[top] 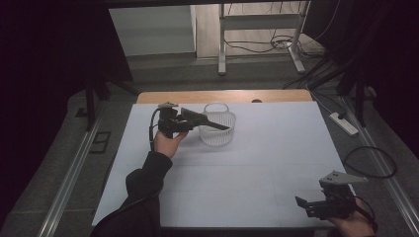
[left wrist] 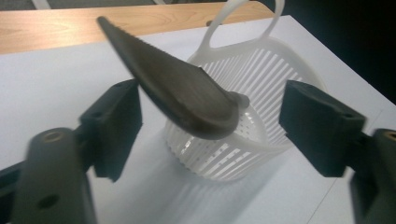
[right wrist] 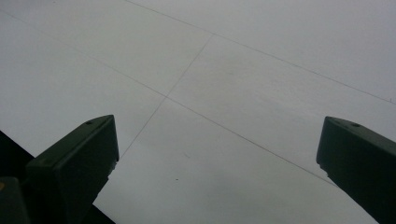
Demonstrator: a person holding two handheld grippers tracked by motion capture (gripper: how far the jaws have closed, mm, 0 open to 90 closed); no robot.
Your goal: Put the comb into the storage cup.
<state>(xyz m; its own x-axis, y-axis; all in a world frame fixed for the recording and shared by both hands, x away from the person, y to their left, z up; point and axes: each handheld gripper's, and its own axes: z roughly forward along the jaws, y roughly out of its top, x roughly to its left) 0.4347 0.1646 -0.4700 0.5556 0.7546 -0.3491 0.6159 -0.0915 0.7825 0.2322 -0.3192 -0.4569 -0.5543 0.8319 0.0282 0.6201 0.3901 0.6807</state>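
We take the white slotted plastic basket with a loop handle [top: 218, 129] as our landmark; it stands on the white table sheet [top: 257, 173]. The left gripper [left wrist: 210, 121] hangs just beside the basket's near side, its jaws spread wide, neither pad pressing anything. Between them, above the basket's rim, sits the dark flat serrated plastic tool [left wrist: 173, 88], tilted, its rounded end over the basket's inside. The right gripper [right wrist: 217, 158] rests well apart from the basket at the sheet's near corner, its jaws wide with bare sheet between them.
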